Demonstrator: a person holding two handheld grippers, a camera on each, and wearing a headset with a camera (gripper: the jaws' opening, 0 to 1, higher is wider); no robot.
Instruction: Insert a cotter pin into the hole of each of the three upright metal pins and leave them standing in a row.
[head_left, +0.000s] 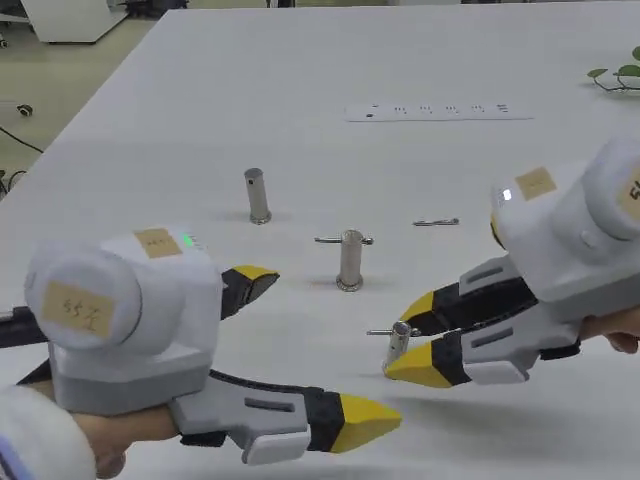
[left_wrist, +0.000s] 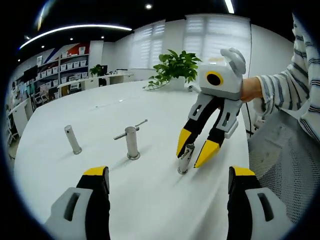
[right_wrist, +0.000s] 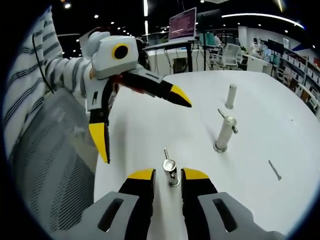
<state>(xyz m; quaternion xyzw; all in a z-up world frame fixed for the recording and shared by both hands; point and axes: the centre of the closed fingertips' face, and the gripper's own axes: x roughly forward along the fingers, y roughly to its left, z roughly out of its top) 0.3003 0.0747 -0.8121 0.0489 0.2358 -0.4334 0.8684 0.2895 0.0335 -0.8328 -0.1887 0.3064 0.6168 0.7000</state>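
The near pin stands at the front of the table, leaning off vertical. It sits between the jaws of the right gripper, which are set narrow on either side of it. The right gripper view shows a sliver of gap at each flank, so whether they actually clamp it cannot be told. The principal risk, in my judgement, is that a leaning pin on so small a foot topples if the jaws part unevenly or nudge it sideways. A fall could roll it out of line or work its cotter pin out of the hole. Second risk: the far pin carries no cotter, and the loose cotter pin lies flat on the table, well apart from it to the right. It is thin, likely awkward to lift off a flat surface, and may skid under a poor pinch. Third risk: a reach toward either passes near the middle pin, which a jaw could clip. As to appearance, all three are short, plain cylinders of bright metal. The middle pin is upright on a small flange, with a cotter through its head showing on both sides. The far pin is upright and bare. The three run in a loose diagonal from far left to near right. The left gripper hovers low at the front left, jaws wide, holding nothing.
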